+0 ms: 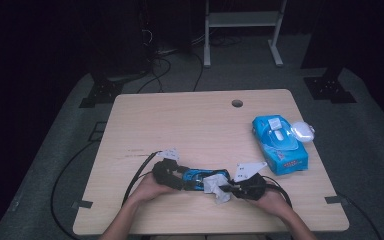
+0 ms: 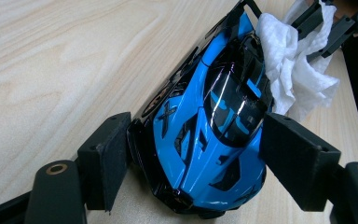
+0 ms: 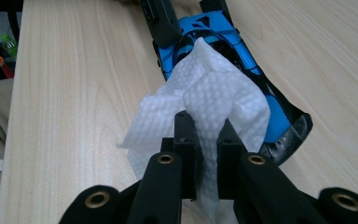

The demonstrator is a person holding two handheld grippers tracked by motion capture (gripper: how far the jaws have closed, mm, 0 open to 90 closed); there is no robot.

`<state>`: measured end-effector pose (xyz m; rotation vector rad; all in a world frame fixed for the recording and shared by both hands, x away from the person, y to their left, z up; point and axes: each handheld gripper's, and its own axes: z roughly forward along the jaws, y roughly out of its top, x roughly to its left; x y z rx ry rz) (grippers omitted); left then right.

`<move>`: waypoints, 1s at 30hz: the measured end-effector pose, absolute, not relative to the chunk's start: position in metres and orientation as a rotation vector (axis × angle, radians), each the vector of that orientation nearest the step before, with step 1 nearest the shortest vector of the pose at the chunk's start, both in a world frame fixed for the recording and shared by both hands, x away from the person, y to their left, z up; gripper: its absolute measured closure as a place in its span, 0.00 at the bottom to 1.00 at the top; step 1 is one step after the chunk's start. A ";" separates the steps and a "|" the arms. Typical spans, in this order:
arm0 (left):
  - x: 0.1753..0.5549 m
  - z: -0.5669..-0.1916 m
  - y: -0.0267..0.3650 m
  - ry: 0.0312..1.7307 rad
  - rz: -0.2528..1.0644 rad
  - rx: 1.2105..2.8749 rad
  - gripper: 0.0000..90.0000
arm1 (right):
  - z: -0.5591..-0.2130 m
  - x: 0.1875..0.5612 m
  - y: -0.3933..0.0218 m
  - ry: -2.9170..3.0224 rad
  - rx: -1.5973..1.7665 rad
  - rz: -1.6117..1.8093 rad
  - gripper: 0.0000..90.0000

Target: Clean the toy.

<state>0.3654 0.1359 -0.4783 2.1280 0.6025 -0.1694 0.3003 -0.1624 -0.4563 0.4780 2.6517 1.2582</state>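
Dark room, pale wooden table with a round hole. Near its front edge, the left gripper clamps the blue toy car; the right gripper pinches a white wipe against it.

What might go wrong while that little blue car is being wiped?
The left hand-held gripper clasps the glossy blue toy car only across its front, so a firm wipe might twist it loose. The white wipe, pinched in the right hand-held gripper, could snag on the car's black rear edge and slip out.
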 end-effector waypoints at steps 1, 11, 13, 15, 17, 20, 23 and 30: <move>0.366 -0.478 0.136 0.611 -0.170 2.123 0.30 | -0.456 0.300 -0.162 2.650 0.480 1.260 0.92; 0.367 -0.480 0.137 0.644 -0.186 2.102 0.37 | -0.458 0.297 -0.164 2.643 0.483 1.277 0.92; 0.367 -0.480 0.136 0.646 -0.184 2.098 0.37 | -0.458 0.297 -0.164 2.640 0.492 1.282 0.92; 0.365 -0.479 0.135 0.635 -0.167 2.102 0.37 | -0.458 0.296 -0.166 2.639 0.498 1.287 0.92; 0.363 -0.479 0.134 0.621 -0.145 2.102 0.37 | -0.459 0.295 -0.167 2.637 0.499 1.289 0.92; 0.360 -0.477 0.135 0.585 -0.115 2.103 0.39 | -0.460 0.293 -0.168 2.630 0.501 1.299 0.92; 0.359 -0.477 0.135 0.577 -0.100 2.103 0.40 | -0.460 0.293 -0.169 2.632 0.501 1.297 0.92; 0.356 -0.475 0.141 0.569 -0.110 2.038 0.50 | -0.461 0.287 -0.169 2.633 0.497 1.310 0.92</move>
